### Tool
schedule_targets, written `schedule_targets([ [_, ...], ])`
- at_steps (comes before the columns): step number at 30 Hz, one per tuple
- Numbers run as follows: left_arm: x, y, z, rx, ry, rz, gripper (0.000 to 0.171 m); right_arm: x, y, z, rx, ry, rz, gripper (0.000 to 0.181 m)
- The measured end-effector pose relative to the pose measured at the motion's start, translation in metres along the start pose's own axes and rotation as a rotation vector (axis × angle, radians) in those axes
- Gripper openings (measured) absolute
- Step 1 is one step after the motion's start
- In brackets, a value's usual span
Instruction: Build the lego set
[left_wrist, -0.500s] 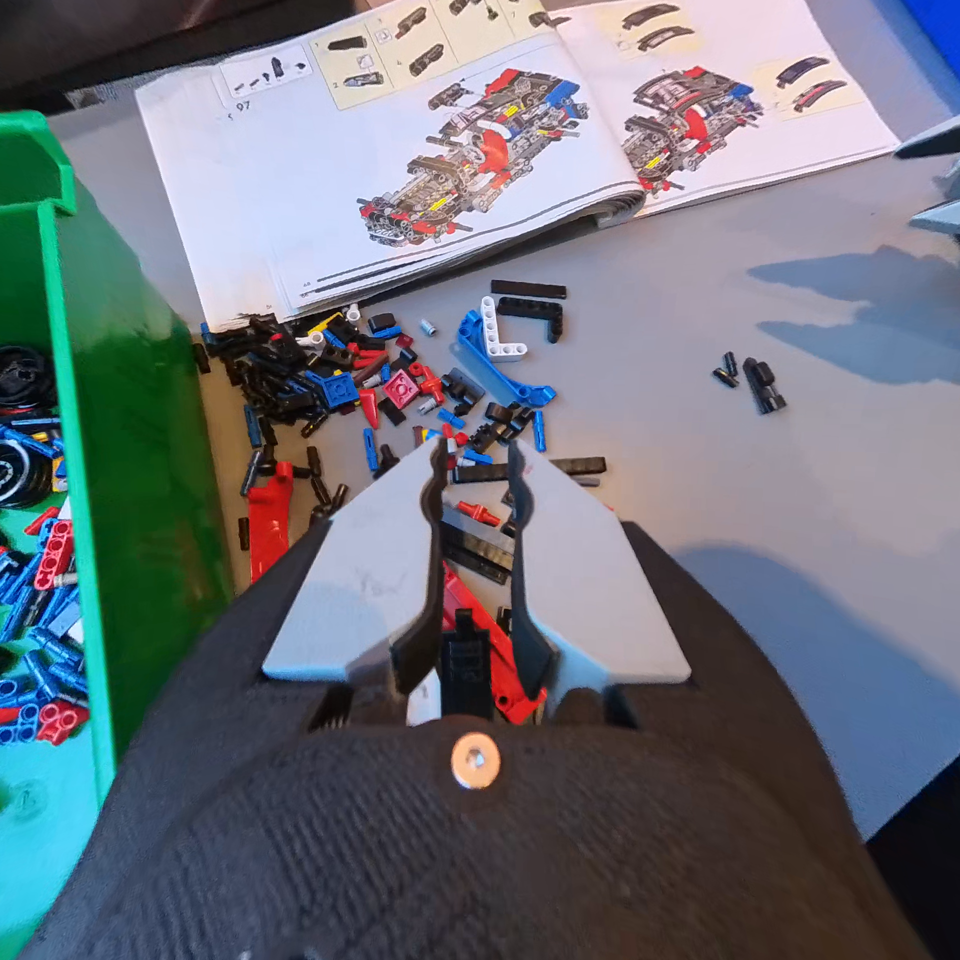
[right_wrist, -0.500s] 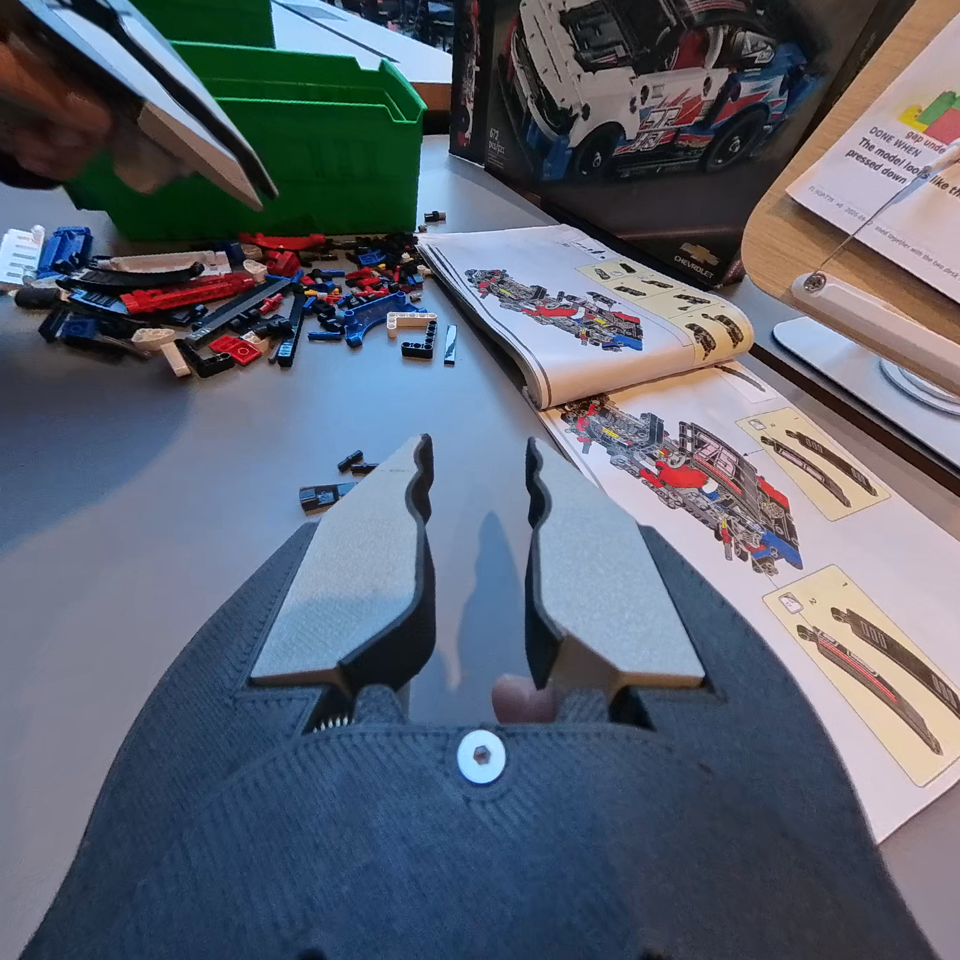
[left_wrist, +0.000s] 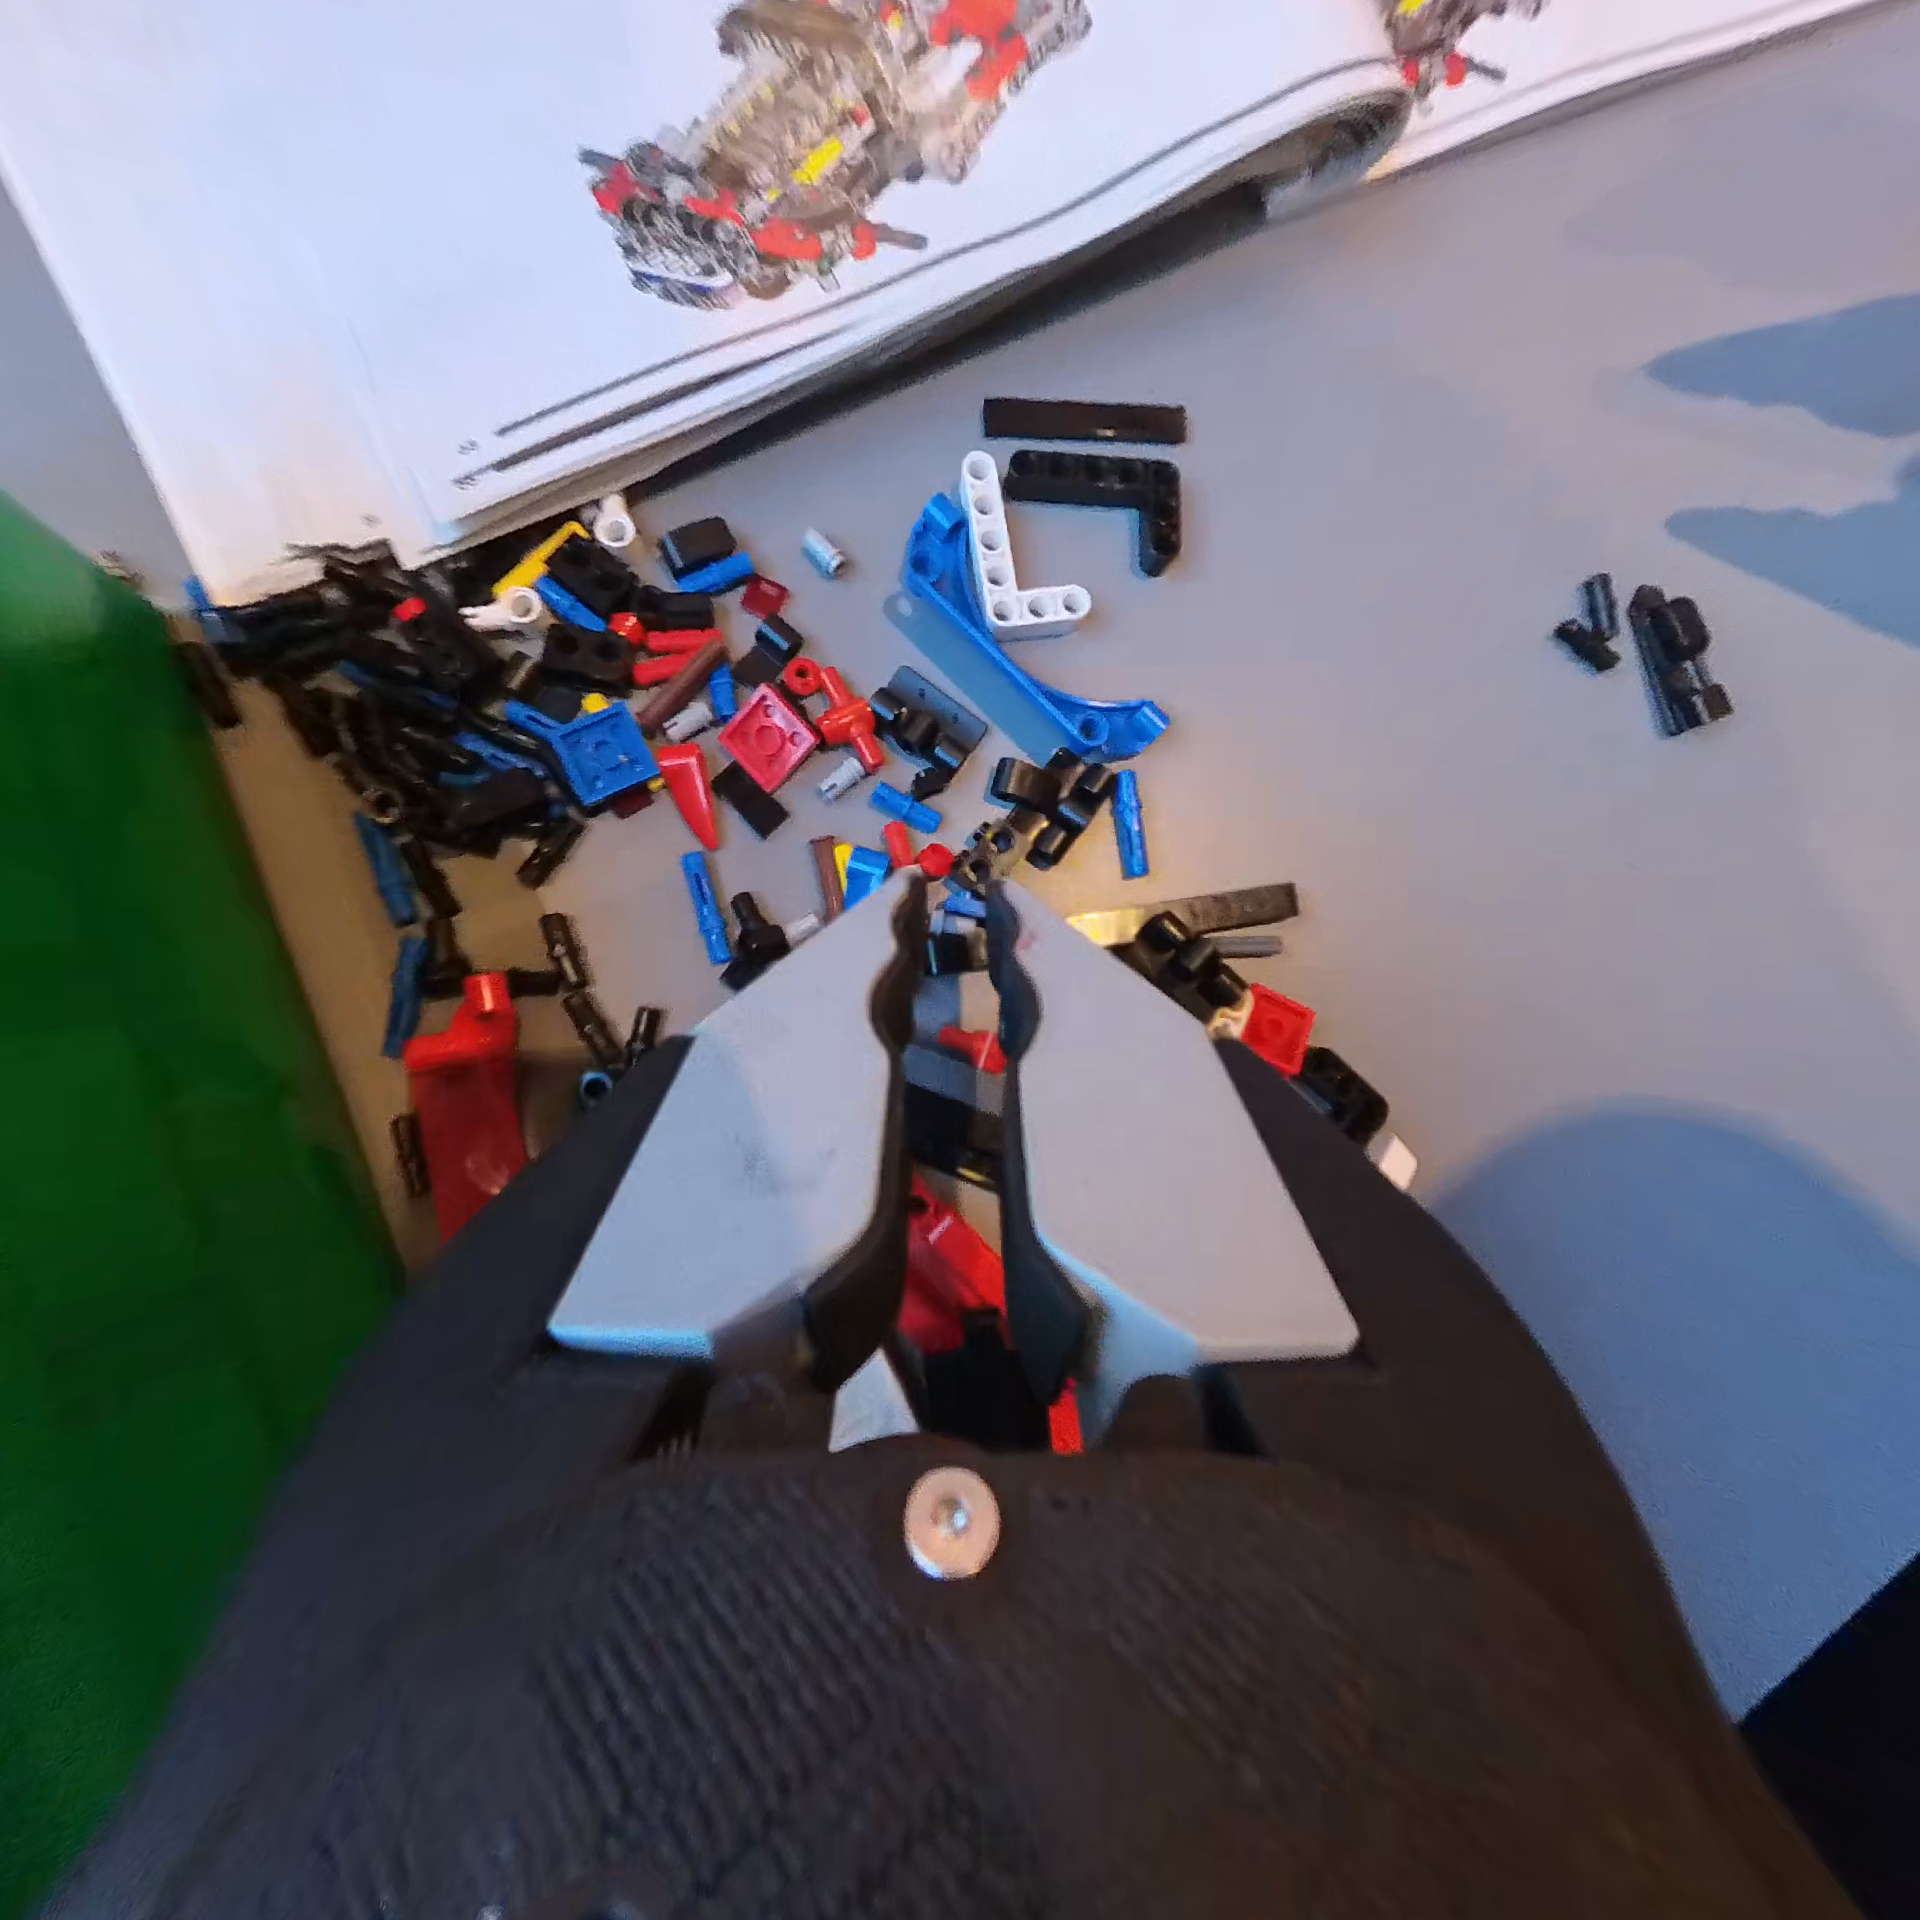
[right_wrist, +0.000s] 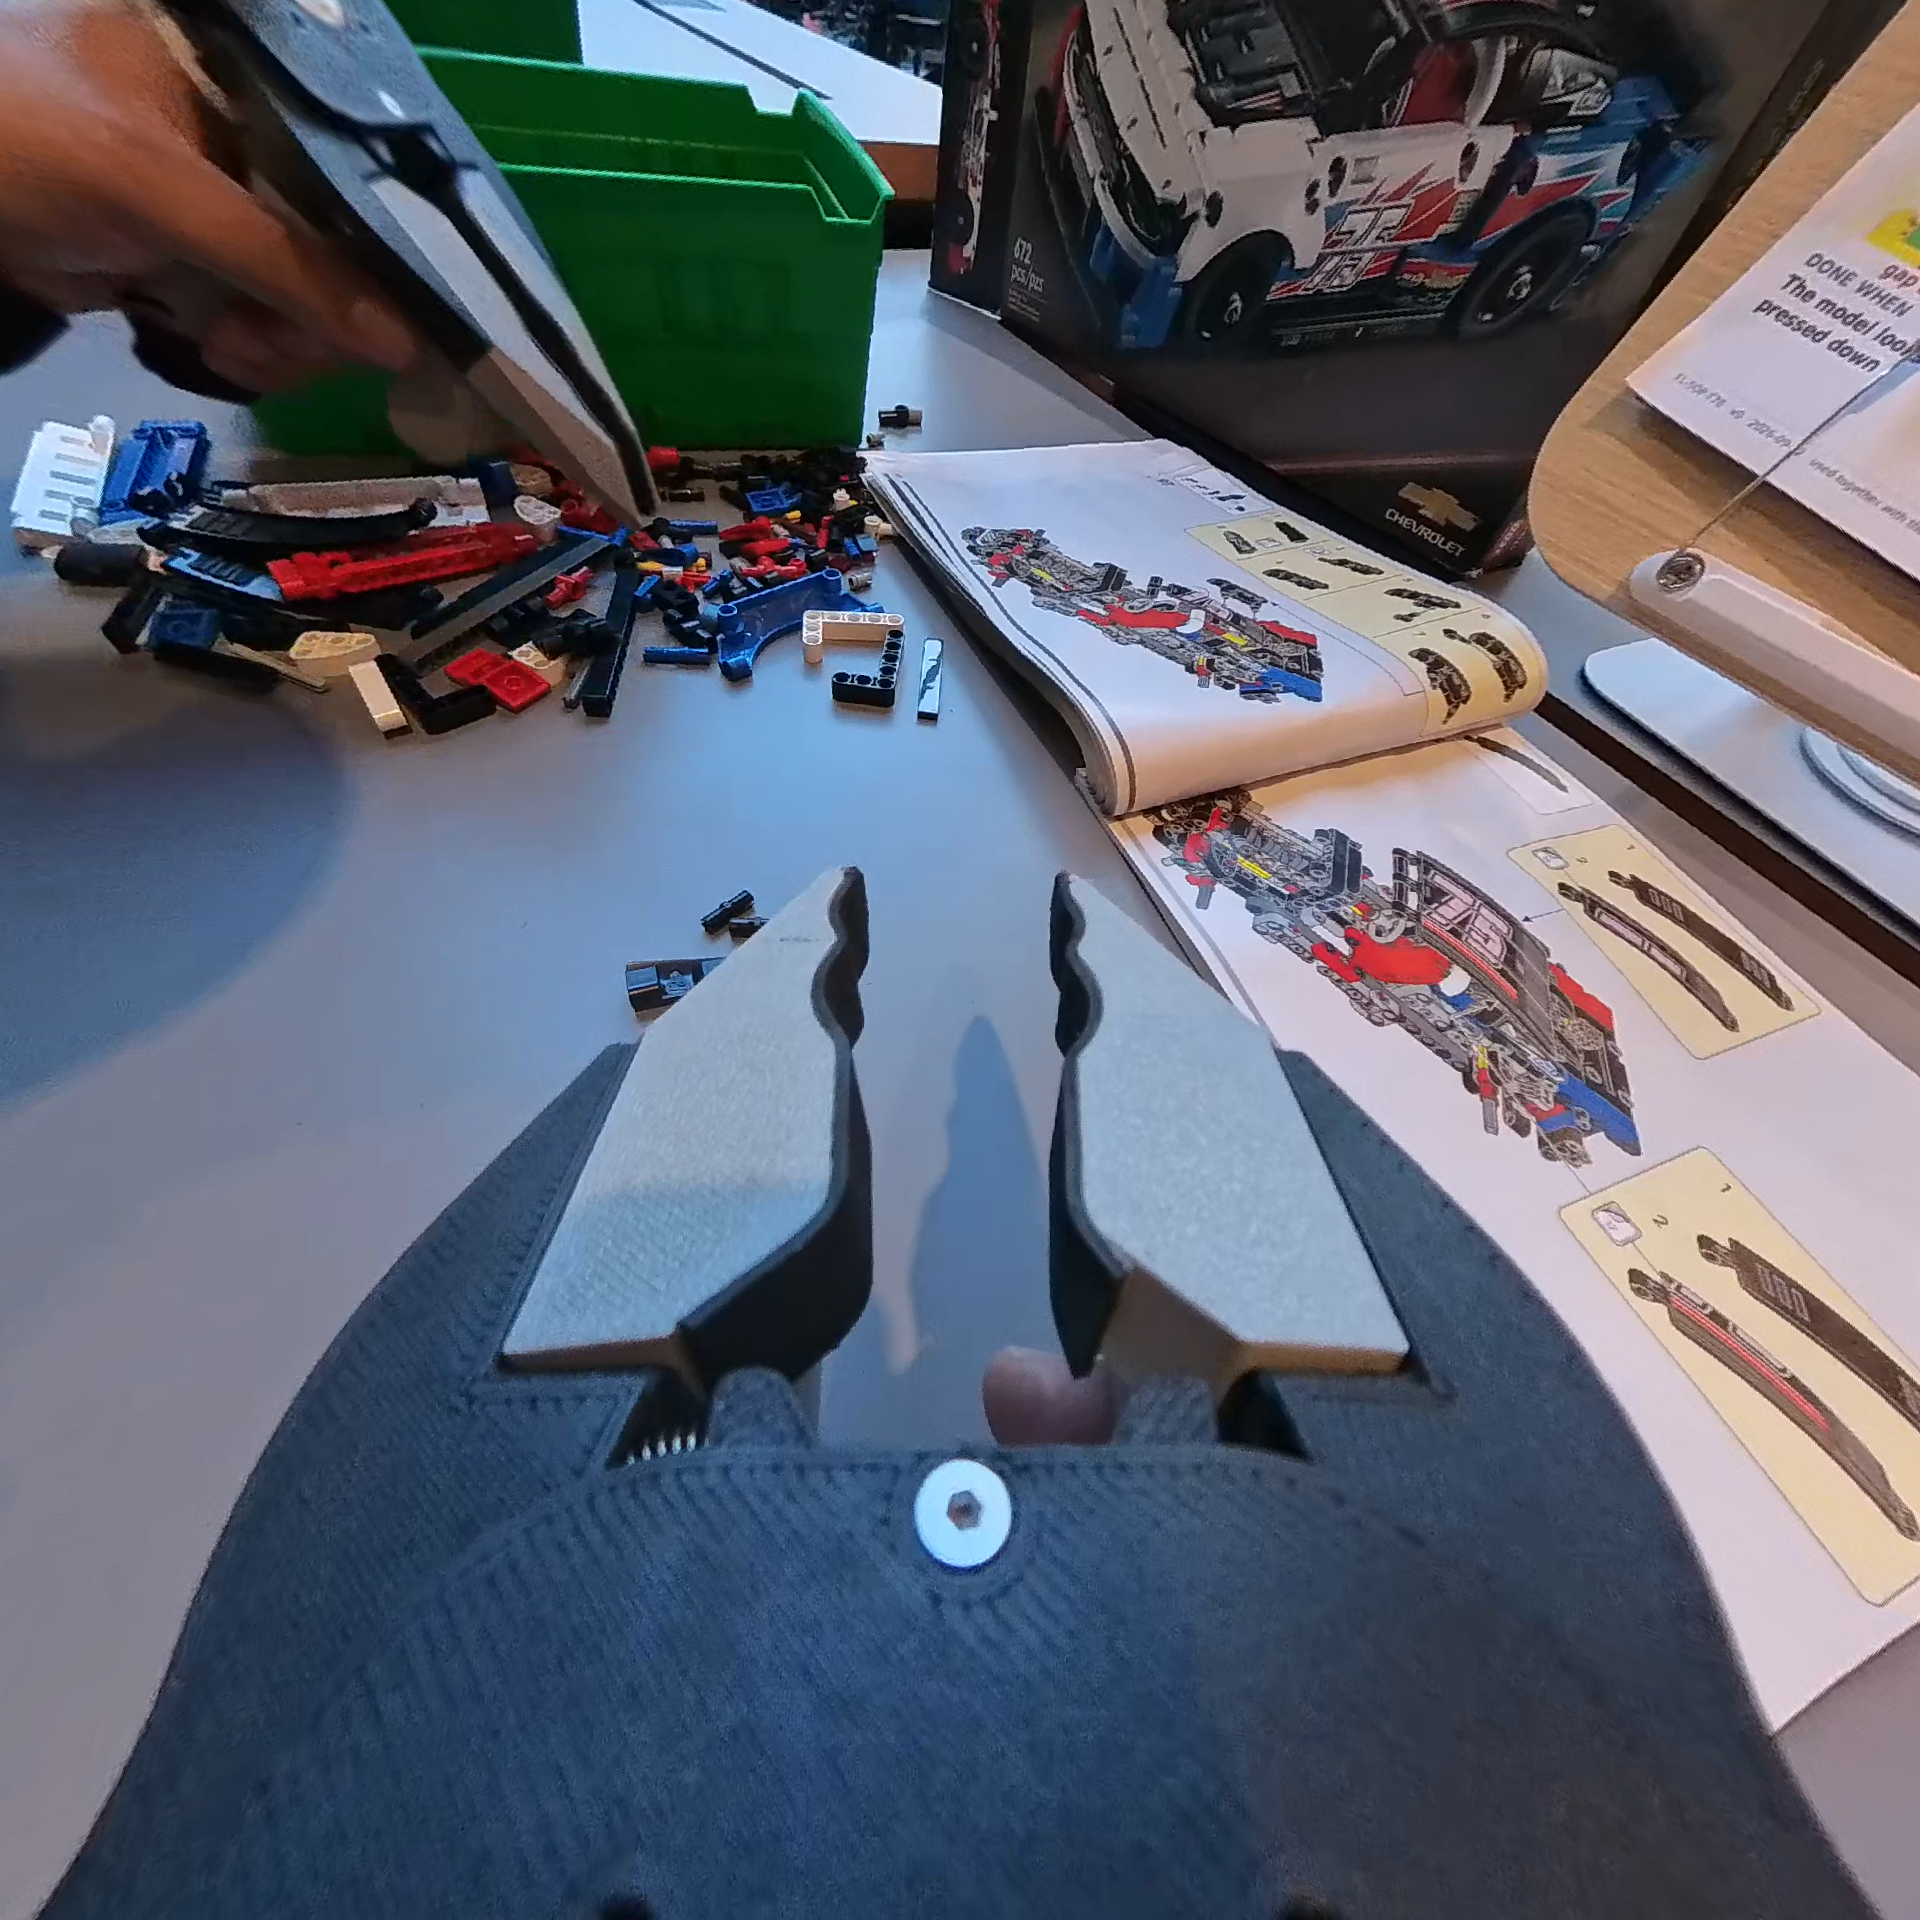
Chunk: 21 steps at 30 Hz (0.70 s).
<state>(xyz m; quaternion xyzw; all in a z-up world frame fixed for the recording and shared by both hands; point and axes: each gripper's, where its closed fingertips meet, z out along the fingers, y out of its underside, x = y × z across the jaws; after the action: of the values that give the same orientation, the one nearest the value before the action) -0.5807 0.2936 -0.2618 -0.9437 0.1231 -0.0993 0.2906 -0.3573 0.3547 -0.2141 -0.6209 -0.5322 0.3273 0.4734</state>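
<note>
The left gripper, narrowly parted and holding nothing, dips into the lego pile beside the green bin. The right gripper is agape and empty nearby. Only its view shows the set's box behind the manual.

This looks like a work desk in an office or lab-style room set up for a building exercise. A smooth grey tabletop stretches ahead of the open jaws, with a green plastic parts bin far ahead to their left. To the right of the jaws lies an open white instruction booklet, and beyond it a printed cardboard set box (a race car pictured on it). A wooden board on a white stand holds a printed sheet.
</note>
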Motion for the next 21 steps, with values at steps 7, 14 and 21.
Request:
schedule_targets([
  [7,-0.011,0.006,0.017,-0.113,-0.037,0.034,0.002,0.002,-0.001,-0.003,0.007,0.004,-0.002,0.032],
  [14,-0.008,0.01,0.023,-0.178,-0.034,0.071,0.007,0.002,-0.001,-0.005,0.004,0.008,-0.014,0.032],
  [21,-0.014,0.006,0.016,-0.174,-0.113,0.196,0.004,0.004,0.0,-0.006,0.007,0.009,-0.009,0.031],
])
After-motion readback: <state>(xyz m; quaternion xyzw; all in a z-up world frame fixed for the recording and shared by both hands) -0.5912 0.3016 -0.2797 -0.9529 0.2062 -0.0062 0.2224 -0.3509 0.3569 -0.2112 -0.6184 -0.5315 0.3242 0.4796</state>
